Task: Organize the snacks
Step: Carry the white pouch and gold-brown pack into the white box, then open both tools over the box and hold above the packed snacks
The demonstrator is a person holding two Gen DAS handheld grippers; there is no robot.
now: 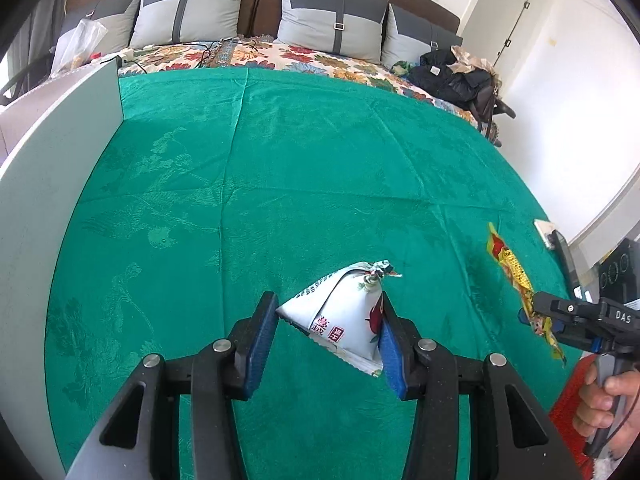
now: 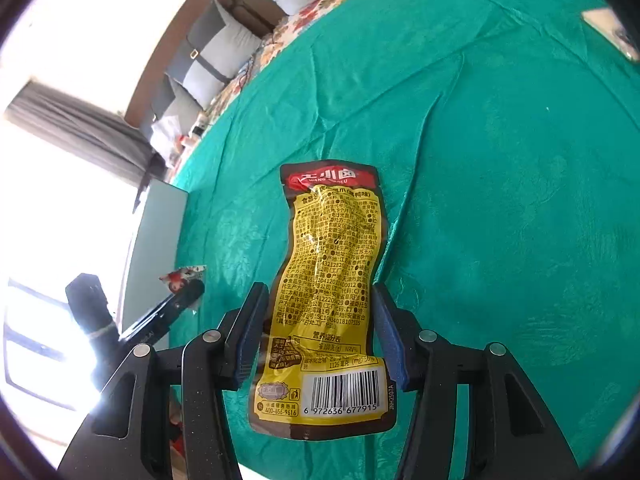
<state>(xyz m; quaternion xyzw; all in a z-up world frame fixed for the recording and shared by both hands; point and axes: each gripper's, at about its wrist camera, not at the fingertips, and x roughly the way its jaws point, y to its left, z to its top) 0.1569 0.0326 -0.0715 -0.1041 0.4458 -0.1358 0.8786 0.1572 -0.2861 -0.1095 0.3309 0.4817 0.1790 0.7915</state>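
A white pyramid-shaped snack pouch [image 1: 344,312] with red print sits between the fingers of my left gripper [image 1: 326,336] on the green cloth [image 1: 280,160]; the right pad touches it, the left pad stands just off it. A long yellow snack packet [image 2: 328,280] with a barcode lies between the fingers of my right gripper [image 2: 318,332], which stand apart on either side of it. The same packet [image 1: 516,276] and right gripper [image 1: 560,320] show at the right in the left wrist view. The left gripper and white pouch [image 2: 184,276] show at the left in the right wrist view.
A grey-white upright panel [image 1: 52,184] borders the cloth on the left. Behind it lie a floral bedspread [image 1: 280,58], grey pillows [image 1: 332,20] and a dark pile of clothes [image 1: 456,76]. A person's hand [image 1: 608,396] holds the right gripper's handle.
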